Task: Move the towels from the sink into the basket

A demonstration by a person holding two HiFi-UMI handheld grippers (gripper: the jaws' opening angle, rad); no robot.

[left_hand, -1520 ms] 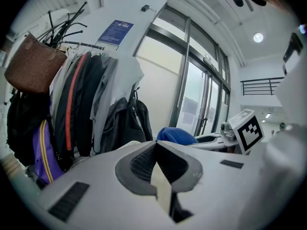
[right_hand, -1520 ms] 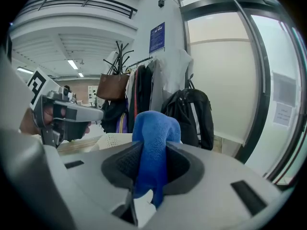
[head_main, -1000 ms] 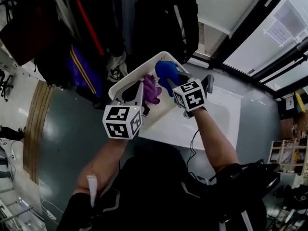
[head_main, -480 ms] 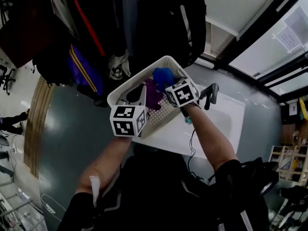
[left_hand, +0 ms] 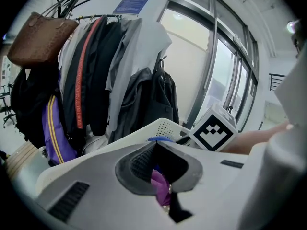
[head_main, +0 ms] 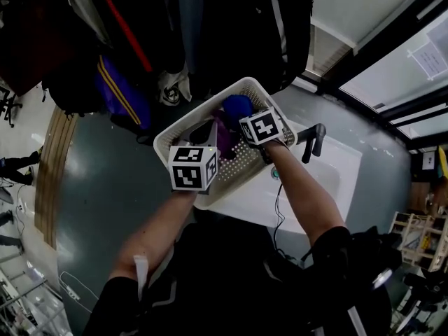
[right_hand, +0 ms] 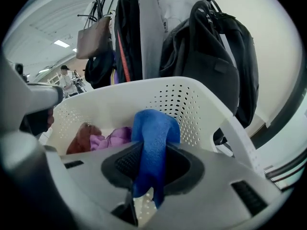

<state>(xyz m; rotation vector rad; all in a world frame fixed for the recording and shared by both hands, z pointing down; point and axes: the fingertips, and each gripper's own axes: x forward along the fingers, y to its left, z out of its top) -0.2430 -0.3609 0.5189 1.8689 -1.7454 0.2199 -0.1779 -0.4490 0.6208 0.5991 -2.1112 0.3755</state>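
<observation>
The right claw (right_hand: 147, 164) is closed tight on a blue towel (right_hand: 153, 128), above the white basket (right_hand: 201, 104). The left claw (left_hand: 157, 166) is nearly shut, pinching a purple towel (left_hand: 160, 188).

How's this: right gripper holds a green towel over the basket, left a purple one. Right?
No: the right gripper holds a blue towel, not green, as the right gripper view shows. The rest stands: over the basket, left gripper on a purple towel.
</observation>
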